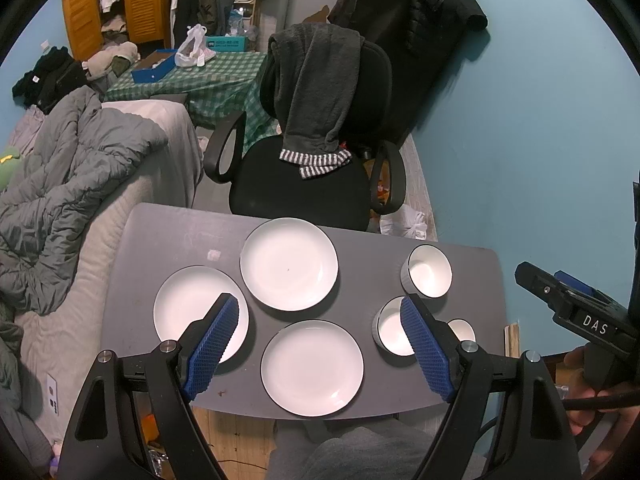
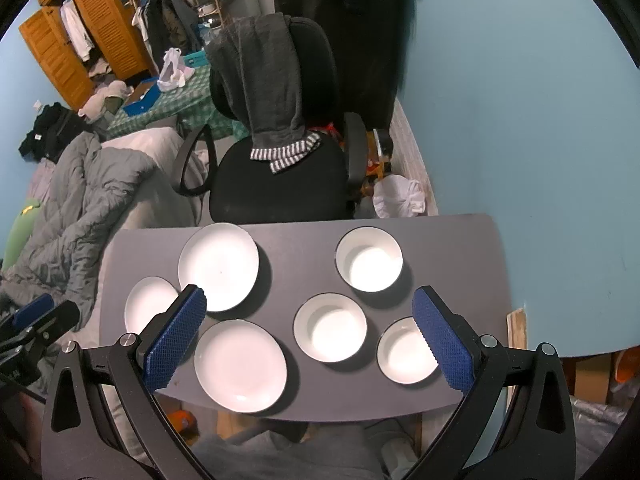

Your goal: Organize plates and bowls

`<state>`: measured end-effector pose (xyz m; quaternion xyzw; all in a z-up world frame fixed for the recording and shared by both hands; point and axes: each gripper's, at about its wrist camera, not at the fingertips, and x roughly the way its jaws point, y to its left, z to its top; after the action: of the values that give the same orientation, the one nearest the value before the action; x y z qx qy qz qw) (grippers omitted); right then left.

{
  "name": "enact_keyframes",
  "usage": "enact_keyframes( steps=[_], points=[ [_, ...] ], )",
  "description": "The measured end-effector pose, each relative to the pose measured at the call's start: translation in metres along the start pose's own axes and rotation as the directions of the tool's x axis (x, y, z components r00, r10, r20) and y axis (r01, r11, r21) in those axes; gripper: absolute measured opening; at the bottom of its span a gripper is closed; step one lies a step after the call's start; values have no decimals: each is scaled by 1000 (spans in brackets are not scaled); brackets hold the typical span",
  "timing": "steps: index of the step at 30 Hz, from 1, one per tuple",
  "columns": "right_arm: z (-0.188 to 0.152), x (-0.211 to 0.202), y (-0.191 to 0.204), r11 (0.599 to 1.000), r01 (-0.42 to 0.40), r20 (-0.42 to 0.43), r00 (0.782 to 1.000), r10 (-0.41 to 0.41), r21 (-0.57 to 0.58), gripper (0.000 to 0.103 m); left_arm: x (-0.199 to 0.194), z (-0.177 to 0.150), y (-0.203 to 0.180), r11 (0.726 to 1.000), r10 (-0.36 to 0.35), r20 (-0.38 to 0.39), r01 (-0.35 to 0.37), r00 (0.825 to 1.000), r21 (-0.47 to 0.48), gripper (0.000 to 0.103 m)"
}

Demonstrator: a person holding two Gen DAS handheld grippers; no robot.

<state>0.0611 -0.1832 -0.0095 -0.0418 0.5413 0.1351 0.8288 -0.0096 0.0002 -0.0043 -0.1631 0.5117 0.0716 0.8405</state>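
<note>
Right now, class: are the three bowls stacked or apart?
Apart. The far bowl, middle bowl and near bowl each sit upright alone on the grey table, dark tabletop between them.

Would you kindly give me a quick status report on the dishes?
Left gripper and right gripper open, empty, above the table. Three plates left, three bowls right, all separate, none stacked. Nothing in the way.

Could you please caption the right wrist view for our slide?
Open right gripper hovering over three white plates and three white bowls on a grey table.
</note>
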Motion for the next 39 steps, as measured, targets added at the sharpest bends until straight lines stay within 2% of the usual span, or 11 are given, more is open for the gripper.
enact_keyframes(
  steps=[23, 28, 39],
  points=[
    [-7, 13, 0, 1000, -1, -50, 999, 0, -15, 101, 4, -11, 13, 1000, -11, -26, 11, 1000, -6, 84],
    [-13, 20, 3, 1000, -6, -68, 998, 4, -30, 101, 10, -19, 25, 1000, -6, -47, 5, 999, -6, 84],
    [-33, 50, 10, 996, -70, -139, 988, 63, -50, 101, 35, -41, 59, 999, -35, -134, 32, 990, -22, 84]
  ],
)
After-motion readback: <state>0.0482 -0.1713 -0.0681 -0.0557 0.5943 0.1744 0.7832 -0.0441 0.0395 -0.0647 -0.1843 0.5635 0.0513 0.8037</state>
